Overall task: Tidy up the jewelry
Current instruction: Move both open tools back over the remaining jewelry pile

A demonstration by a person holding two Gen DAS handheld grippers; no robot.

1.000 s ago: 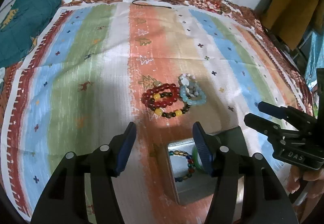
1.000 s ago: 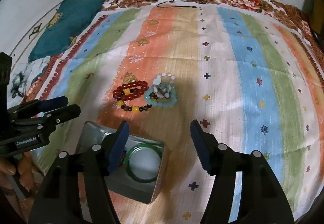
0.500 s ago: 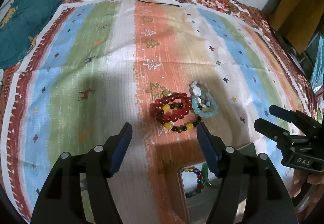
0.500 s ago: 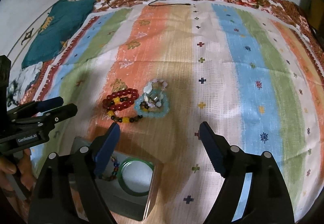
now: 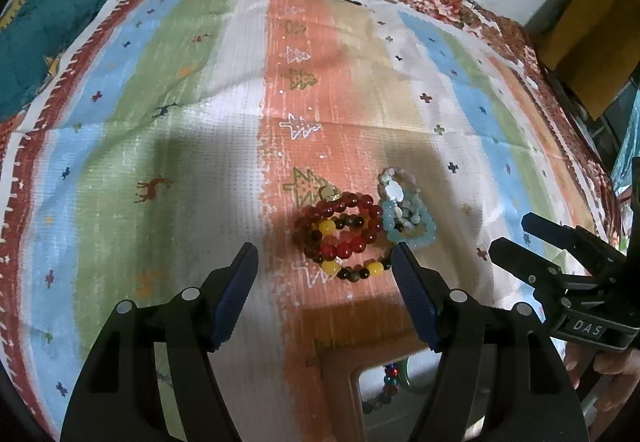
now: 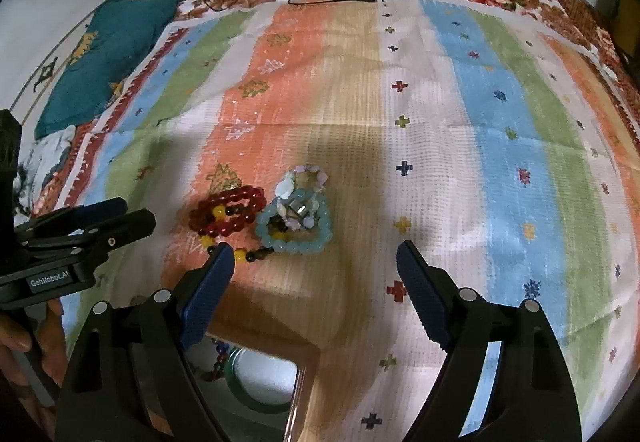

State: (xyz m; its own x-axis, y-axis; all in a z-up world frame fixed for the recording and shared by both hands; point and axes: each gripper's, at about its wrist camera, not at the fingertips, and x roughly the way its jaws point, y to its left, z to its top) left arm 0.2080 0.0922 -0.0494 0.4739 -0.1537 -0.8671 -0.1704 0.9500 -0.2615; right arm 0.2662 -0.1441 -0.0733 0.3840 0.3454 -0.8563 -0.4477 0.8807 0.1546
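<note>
Green bangle [image 6: 256, 382] and bead string stowed in tin [image 6: 304, 358], frame bottom. Red bracelet [image 5: 340, 230], aqua bracelet [image 6: 296, 230] left mid-frame. Left claw [image 5: 324, 266], right claw [image 6: 316, 266] spread, empty.

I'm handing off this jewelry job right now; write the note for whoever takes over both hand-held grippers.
Left hand-held gripper: open, empty, above the cloth in front of the pile.
Right hand-held gripper: open, empty, also facing the pile.
Done: a green bangle and a multicoloured bead bracelet lie in the square metal tin at the near edge.
Left: the red bead bracelet, the dark-and-yellow bead bracelet, the pale blue bead bracelet and the whitish stone bracelet are heaped together on the striped cloth, untouched.
</note>
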